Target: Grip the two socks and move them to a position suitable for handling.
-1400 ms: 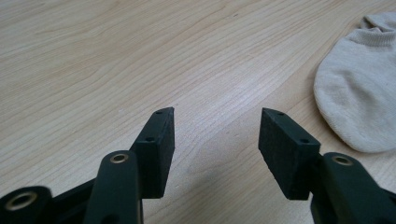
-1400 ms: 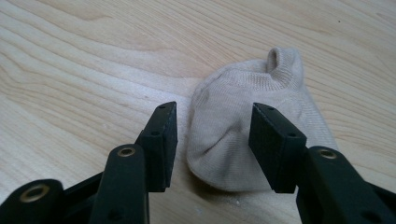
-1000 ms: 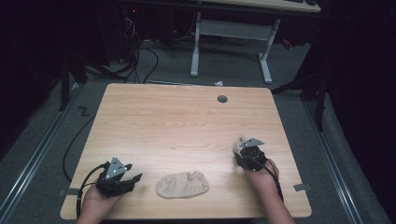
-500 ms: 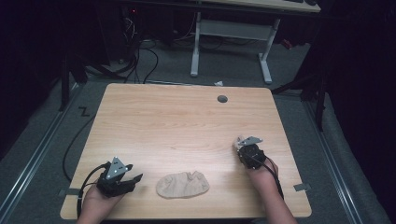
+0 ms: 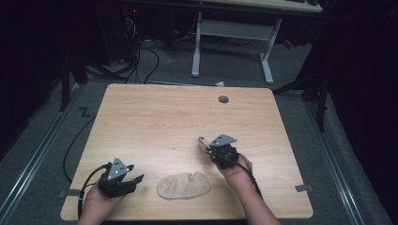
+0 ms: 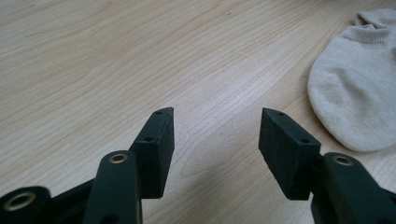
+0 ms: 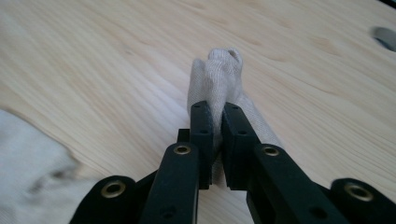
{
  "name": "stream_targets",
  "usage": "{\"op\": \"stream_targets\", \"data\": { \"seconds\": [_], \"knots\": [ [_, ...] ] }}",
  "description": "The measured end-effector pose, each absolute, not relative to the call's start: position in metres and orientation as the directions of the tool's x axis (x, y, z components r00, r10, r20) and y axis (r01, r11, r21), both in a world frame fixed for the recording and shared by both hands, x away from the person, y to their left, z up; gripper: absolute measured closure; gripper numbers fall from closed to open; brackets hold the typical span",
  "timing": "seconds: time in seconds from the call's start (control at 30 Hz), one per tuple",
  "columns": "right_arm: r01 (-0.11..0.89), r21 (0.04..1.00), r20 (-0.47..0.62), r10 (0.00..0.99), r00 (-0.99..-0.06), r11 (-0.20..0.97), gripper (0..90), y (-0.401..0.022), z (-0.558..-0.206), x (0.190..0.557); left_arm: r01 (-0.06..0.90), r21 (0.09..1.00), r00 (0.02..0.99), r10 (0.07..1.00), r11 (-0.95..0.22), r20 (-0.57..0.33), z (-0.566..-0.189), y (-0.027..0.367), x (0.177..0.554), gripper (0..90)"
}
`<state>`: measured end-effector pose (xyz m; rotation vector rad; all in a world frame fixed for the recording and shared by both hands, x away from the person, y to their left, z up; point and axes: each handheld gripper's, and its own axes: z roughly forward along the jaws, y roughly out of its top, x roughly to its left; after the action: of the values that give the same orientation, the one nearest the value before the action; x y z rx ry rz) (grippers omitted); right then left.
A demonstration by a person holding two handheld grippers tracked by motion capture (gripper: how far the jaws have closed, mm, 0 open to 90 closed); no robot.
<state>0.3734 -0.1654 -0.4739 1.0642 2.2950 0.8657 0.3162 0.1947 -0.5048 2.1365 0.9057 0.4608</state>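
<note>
Lower centre of high view: right gripper (image 5: 204, 143) clenched on bunched beige sock (image 7: 219, 79); second sock (image 5: 183, 185) flat below; left gripper (image 6: 215, 135) released, empty; risk: thin pinch slips

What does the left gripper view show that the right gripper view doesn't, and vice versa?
Left gripper view alone: the left gripper with jaws spread apart over bare wood, nothing between them, and the flat beige sock lying off to one side.

Right gripper view alone: the right gripper with jaws closed on a second beige sock, bunched and sticking out past the tips; a grey grommet hole at the frame's edge.

Both: the light wooden table.
</note>
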Motion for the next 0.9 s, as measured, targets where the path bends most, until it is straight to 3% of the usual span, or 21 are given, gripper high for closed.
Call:
{"op": "stream_targets", "data": {
  "seconds": [0.33, 0.9],
  "knots": [
    [0.494, 0.653, -0.106, 0.715, -0.692, 0.575, 83.5, -0.097, -0.509, 0.382, 0.454, 0.766, 0.681, 0.732, -0.455, 0.031, -0.503, 0.198, 0.315, 46.0],
    [0.469, 0.652, -0.116, 0.69, -0.715, 0.596, 72.2, -0.087, -0.511, 0.379, 0.44, 0.77, 0.684, 0.728, -0.461, 0.046, -0.501, 0.197, 0.315, 45.9]
  ]
}}
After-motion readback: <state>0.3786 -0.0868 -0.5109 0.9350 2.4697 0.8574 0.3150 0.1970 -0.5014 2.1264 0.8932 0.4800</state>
